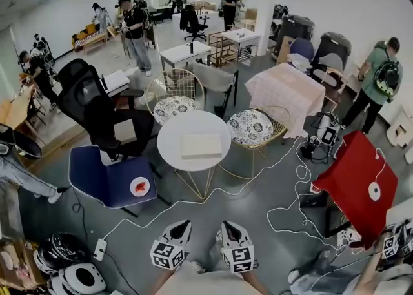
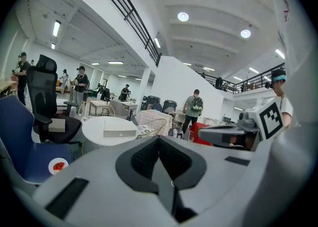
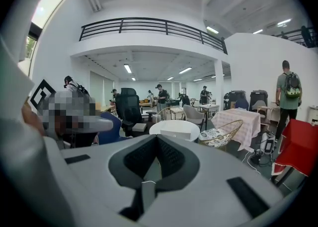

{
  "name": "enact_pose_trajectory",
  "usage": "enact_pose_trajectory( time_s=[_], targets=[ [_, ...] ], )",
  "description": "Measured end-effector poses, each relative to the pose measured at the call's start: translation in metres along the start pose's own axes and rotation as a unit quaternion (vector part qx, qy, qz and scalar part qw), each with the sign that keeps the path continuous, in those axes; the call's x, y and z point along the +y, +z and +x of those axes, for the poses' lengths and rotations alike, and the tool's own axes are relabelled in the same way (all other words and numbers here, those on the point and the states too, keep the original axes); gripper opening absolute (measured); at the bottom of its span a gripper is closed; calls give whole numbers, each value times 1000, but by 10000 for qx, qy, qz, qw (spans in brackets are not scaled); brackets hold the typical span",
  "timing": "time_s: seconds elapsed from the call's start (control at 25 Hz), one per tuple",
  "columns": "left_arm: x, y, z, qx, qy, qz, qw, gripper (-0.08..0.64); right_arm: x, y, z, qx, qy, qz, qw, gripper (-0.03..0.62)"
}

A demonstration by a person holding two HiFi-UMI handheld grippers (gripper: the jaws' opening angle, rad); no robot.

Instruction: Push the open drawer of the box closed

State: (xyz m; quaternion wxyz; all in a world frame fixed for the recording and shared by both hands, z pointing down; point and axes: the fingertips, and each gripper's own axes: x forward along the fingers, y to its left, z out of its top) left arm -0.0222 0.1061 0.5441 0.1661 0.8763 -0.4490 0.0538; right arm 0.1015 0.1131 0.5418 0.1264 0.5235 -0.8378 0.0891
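A flat cream box (image 1: pixel 201 144) lies in the middle of a round white table (image 1: pixel 174 152), far ahead of both grippers. The box (image 2: pixel 119 132) shows its long front face in the left gripper view. From this distance I cannot tell how far its drawer stands out. My left gripper (image 1: pixel 182 226) and right gripper (image 1: pixel 230 227) are held low, close to my body, side by side and pointing toward the table. Both are shut with nothing between the jaws. In the right gripper view the box (image 3: pixel 175 134) shows small beyond the shut right gripper (image 3: pixel 158 139).
A blue chair (image 1: pixel 106 177) with a red-and-white plate (image 1: pixel 140 187) stands left of the table, with a black office chair (image 1: pixel 97 110) behind it. Two wire chairs with patterned cushions (image 1: pixel 251 126) flank the table. White cables (image 1: pixel 290 210) trail across the floor. A red table (image 1: pixel 355 181) stands at the right.
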Motion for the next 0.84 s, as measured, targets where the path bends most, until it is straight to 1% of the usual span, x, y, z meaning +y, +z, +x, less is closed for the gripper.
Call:
enact_pose_trajectory(
  time_s=[0.4,0.84],
  targets=[
    [-6,-9,-21,-7,-28,-5,10000,12,20,-11,-15,62,9,69,10000,15],
    [-1,-16,-23,-9,-13,-48,10000,12,20,-17,-13,96,-16,43,9999,15]
  ],
)
